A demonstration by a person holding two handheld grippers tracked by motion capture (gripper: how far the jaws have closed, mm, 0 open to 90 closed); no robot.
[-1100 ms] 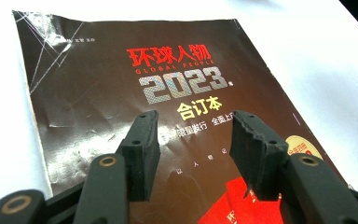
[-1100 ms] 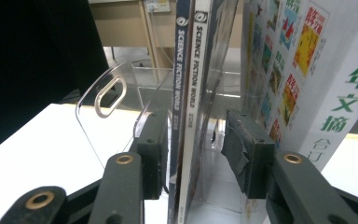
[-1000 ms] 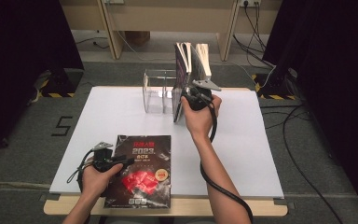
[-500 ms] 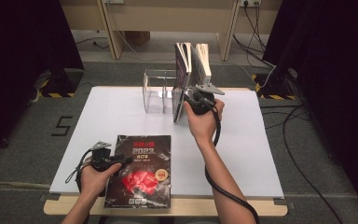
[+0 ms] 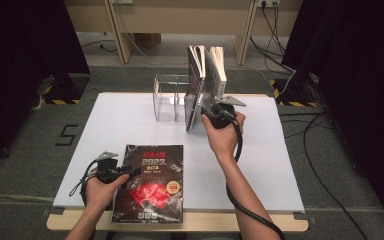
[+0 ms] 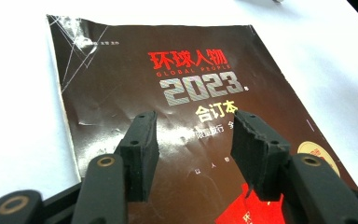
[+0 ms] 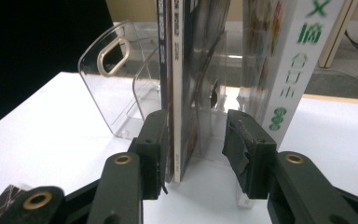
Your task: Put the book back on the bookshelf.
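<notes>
Dark magazine [image 5: 150, 182] flat at table's [image 5: 125, 120] 6 o'clock edge, left gripper [image 5: 111, 170] on its 9 o'clock side. Right gripper [image 5: 215, 111] at upright books [image 5: 200, 85] in clear rack [image 5: 167, 97], 12 o'clock.

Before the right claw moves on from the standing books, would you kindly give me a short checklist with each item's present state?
1. Right claw open around the upright dark-spined book: ok.
2. Pads pressing that book: cannot tell; the left pad looks close to it.
3. Book upright in the clear plastic rack: ok.
4. White-spined book with green lettering standing in the rack: ok.
5. Left claw open above the flat dark magazine with red title: ok.
</notes>
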